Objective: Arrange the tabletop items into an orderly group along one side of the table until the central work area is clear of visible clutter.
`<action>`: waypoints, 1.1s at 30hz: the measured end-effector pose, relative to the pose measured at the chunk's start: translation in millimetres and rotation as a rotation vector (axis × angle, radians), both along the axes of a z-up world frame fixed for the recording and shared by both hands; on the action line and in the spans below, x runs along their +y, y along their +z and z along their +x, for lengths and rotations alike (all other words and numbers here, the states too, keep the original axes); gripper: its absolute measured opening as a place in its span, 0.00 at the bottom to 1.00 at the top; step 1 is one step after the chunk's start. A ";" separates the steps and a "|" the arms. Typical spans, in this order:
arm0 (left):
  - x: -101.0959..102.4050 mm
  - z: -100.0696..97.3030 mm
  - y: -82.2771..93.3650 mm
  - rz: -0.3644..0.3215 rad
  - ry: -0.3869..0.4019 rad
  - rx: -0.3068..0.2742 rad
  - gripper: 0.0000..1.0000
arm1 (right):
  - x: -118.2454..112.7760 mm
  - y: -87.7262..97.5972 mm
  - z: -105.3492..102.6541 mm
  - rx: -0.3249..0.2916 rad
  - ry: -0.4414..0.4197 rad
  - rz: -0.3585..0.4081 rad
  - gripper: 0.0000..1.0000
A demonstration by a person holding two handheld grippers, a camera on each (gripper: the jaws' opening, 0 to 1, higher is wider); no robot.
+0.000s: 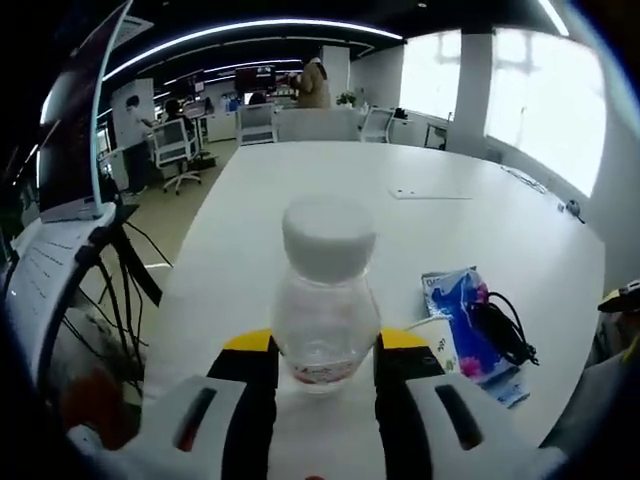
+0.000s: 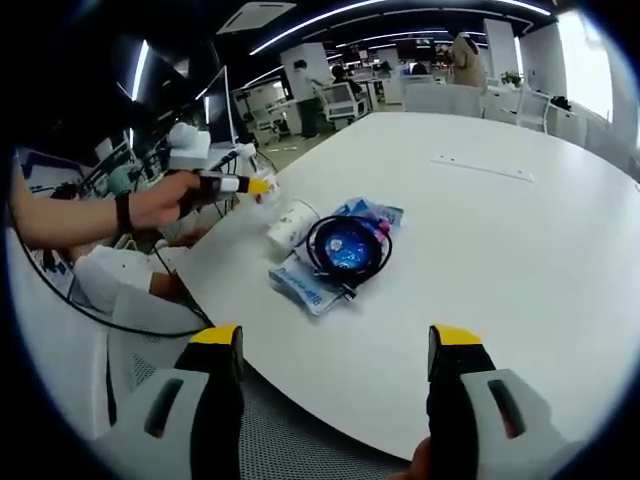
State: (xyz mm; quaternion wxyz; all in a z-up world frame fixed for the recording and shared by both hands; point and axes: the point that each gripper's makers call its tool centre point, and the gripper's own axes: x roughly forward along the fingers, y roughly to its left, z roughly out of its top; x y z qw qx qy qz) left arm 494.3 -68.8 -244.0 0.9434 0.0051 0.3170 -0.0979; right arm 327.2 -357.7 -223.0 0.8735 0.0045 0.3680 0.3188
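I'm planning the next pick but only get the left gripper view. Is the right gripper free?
Observer: Yes. The right gripper is open, with nothing between its jaws.
Operator: My left gripper is shut on the bottle. What faces the right one?
Observer: The cable, coiled in a ring on top of the blue packet, lies straight ahead on the table.
Operator: And the cup?
Observer: The cup lies on its side against the packet's far side, apart from the cable.
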 end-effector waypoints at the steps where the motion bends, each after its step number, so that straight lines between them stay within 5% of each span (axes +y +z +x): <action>1: 0.2 1.9 0.0 0.002 -0.001 0.001 0.36 | -0.2 0.1 0.4 -0.001 -0.001 0.000 0.75; 33: 2.4 12.3 -2.8 0.001 0.004 0.047 0.36 | 2.1 2.3 3.9 -0.009 -0.027 0.011 0.75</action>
